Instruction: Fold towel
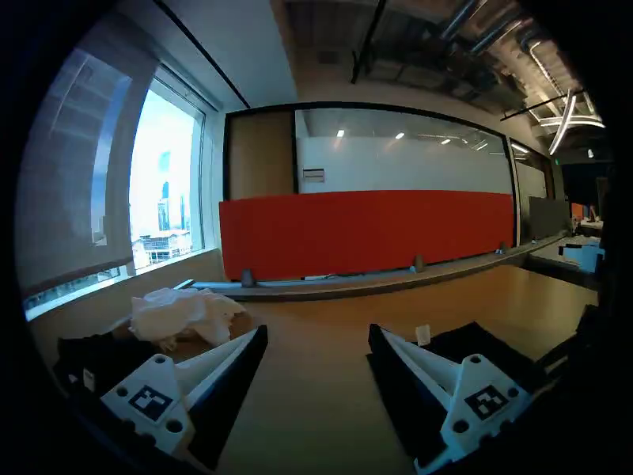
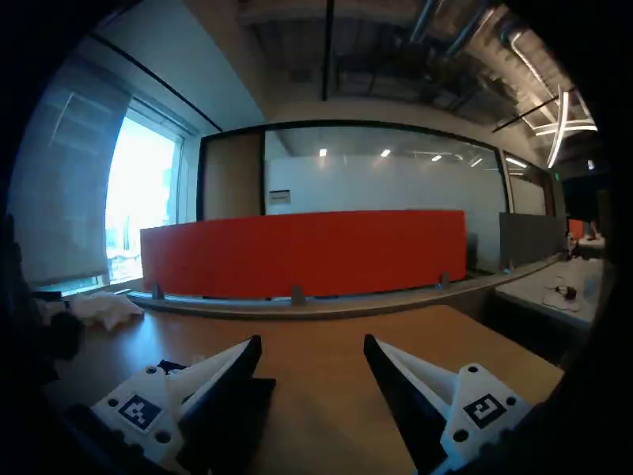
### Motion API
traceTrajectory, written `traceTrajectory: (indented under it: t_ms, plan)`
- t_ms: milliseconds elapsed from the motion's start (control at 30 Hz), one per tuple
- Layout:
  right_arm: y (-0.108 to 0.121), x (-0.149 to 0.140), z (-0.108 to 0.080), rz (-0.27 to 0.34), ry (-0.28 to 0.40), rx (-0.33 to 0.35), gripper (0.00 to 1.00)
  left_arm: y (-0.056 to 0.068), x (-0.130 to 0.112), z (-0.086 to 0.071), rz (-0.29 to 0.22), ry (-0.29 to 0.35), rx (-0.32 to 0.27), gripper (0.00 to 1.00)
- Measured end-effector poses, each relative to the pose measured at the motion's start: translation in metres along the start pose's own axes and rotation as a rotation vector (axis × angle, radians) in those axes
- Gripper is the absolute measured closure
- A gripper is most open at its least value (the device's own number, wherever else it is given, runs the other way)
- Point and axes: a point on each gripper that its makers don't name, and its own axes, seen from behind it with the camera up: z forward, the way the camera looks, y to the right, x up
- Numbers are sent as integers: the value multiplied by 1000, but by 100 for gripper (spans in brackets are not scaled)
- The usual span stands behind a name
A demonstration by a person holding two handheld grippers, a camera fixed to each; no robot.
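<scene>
Left gripper (image 1: 316,332) jaws wide open, empty, low over the wooden table (image 1: 332,396); right gripper (image 2: 312,342) likewise. Crumpled white towel (image 1: 183,313) lies far left by the window (image 1: 162,190). Best: pinch separate corners, spread flat first.

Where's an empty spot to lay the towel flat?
The bare table between the open left gripper's fingers, up to the red divider, is free. So is the wood ahead of the open right gripper. Crowded: the left, with the crumpled white towel and a dark cloth; another dark cloth lies right.
</scene>
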Motion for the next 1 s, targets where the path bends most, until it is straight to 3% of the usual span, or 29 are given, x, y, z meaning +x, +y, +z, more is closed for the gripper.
traceTrajectory:
  t_ms: [200,467,767,1000]
  plan:
    - [-6,26,-7,-8,-19,2,0,4,31,-5,2,-13,-11,6]
    - [-14,43,-15,-50,-63,29,0,12,48,-10,17,-66,-53,6]
    - [-44,44,-27,-163,-155,190,0,34,48,-14,83,-143,-173,6]
    - [-61,33,-39,-252,-258,314,0,47,41,-18,105,-198,-256,6]
